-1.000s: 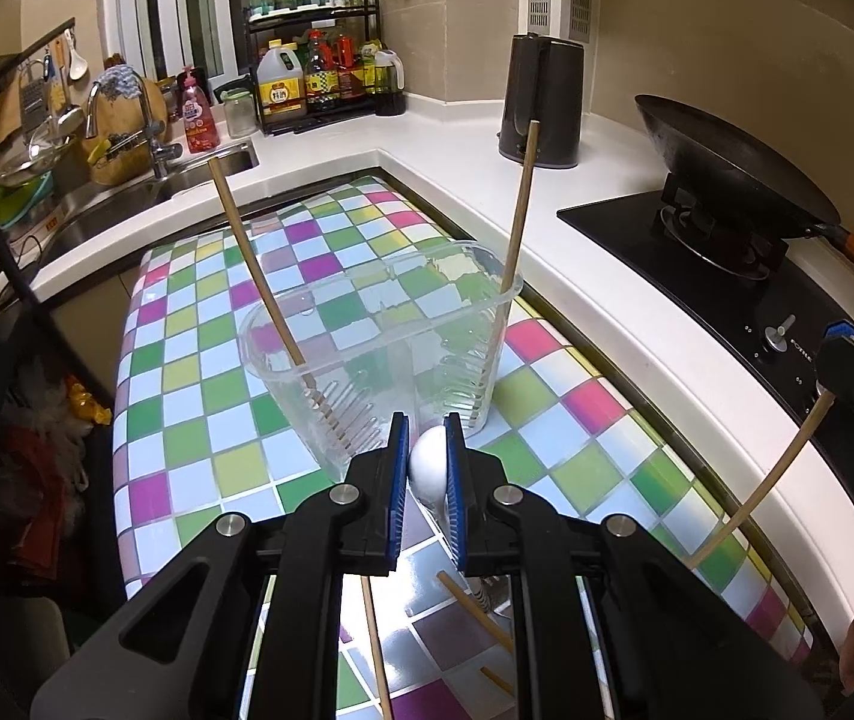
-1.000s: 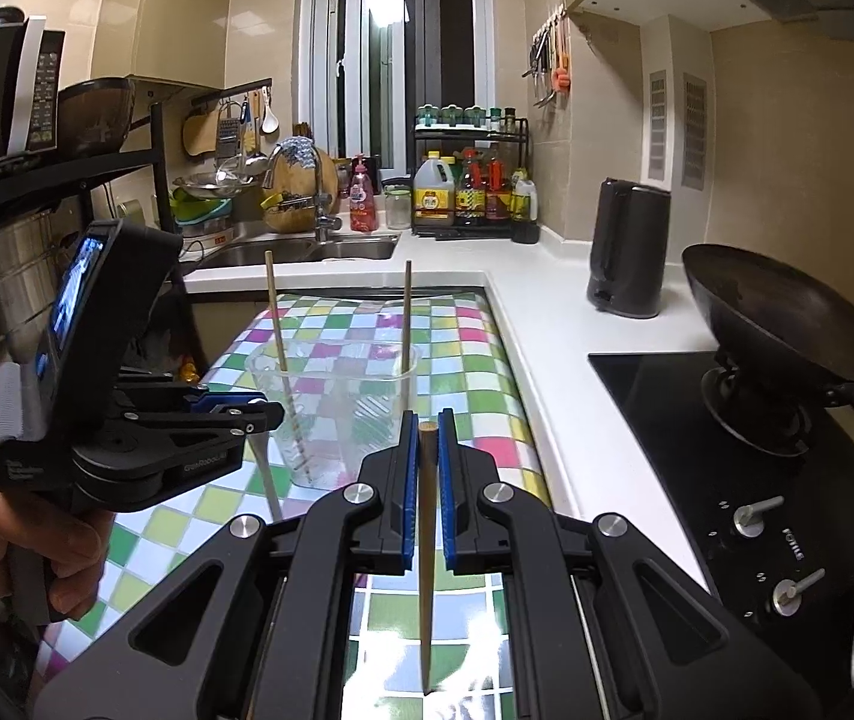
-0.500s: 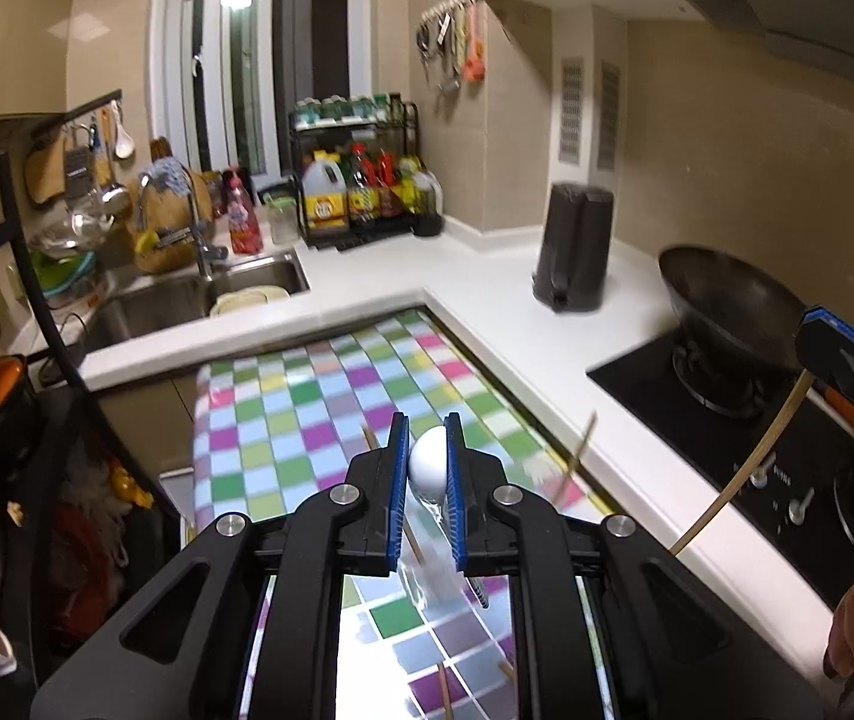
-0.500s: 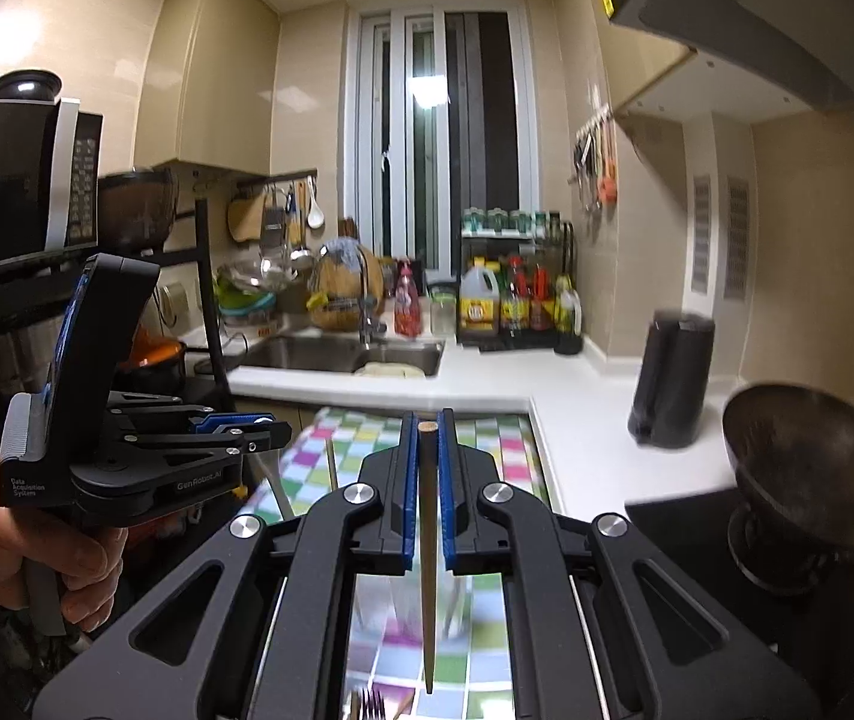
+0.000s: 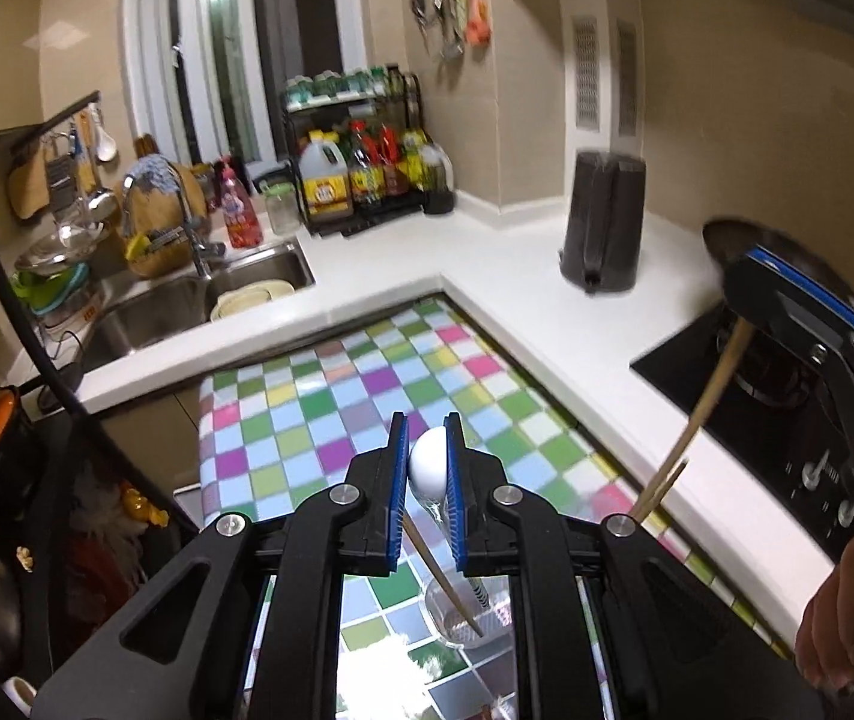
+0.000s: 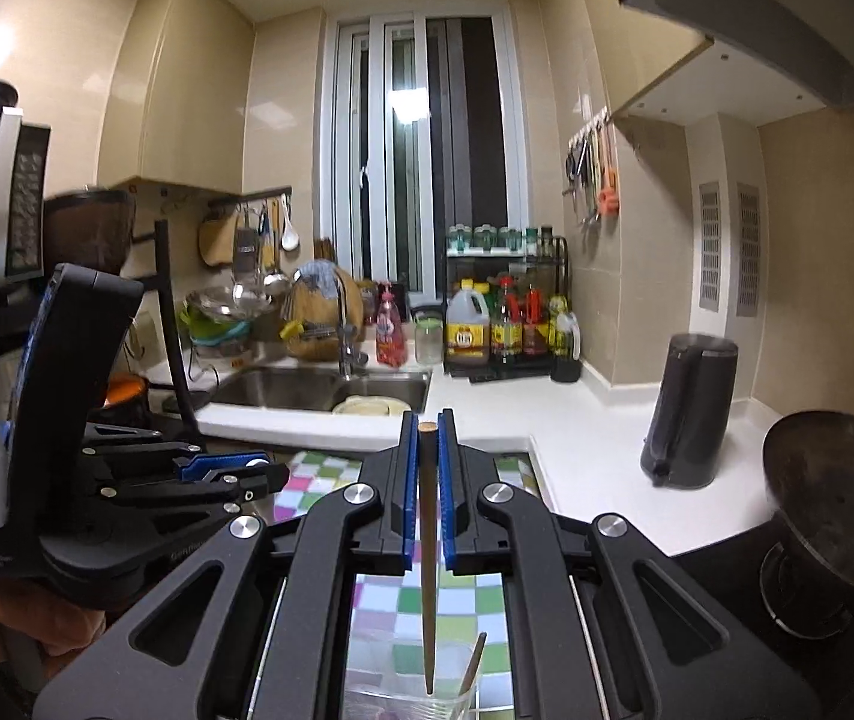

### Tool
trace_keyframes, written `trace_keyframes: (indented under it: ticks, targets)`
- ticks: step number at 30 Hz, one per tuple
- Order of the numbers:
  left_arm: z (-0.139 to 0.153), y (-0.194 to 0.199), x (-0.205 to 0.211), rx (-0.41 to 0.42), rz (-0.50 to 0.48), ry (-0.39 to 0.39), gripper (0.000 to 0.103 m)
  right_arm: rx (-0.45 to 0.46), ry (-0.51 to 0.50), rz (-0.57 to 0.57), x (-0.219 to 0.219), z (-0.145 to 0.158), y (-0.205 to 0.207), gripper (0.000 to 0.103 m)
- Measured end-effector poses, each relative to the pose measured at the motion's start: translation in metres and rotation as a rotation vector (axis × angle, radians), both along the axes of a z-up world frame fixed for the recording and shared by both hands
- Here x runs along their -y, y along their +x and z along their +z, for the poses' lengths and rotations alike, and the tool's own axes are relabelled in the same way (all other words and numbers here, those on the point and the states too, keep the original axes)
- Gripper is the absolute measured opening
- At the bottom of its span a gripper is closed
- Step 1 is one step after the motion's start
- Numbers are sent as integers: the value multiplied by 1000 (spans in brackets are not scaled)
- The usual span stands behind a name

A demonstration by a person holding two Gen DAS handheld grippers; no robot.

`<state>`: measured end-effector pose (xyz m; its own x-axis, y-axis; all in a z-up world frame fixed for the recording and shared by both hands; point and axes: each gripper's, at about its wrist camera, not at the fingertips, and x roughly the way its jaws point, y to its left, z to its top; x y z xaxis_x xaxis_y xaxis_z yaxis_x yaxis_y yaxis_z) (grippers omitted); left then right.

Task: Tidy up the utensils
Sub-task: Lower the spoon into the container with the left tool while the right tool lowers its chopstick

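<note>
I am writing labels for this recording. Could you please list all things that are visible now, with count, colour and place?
chopstick: one, wooden, upright in the right claw, tip over the container
spoon: one, white, in the left claw
clear container: one, transparent, on the checkered cloth below the claws, chopsticks inside
checkered cloth: one, multicoloured, on the low surface
kettle: one, black, on the white counter
wok: one, dark, on the stove
bottle rack: one, black, counter corner, many bottles
sink: one, steel, under the window
left claw: one, black with blue pads, shut on the spoon
right claw: one, black with blue pads, shut on the chopstick
</note>
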<state>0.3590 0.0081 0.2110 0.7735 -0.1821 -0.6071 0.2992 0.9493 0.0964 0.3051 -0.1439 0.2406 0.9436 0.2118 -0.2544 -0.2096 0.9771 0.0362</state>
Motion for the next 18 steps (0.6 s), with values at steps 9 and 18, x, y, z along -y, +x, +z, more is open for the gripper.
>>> trace_keyframes:
  ticks: [9, 18]
  targets:
    - [-47, 10, 12, -100, -62, 47, 12, -122, -28, 25, -6, -49, 24, 6]
    - [-67, 16, 15, -155, -83, 17, 14, -188, -37, 33, -9, -64, 32, 11]
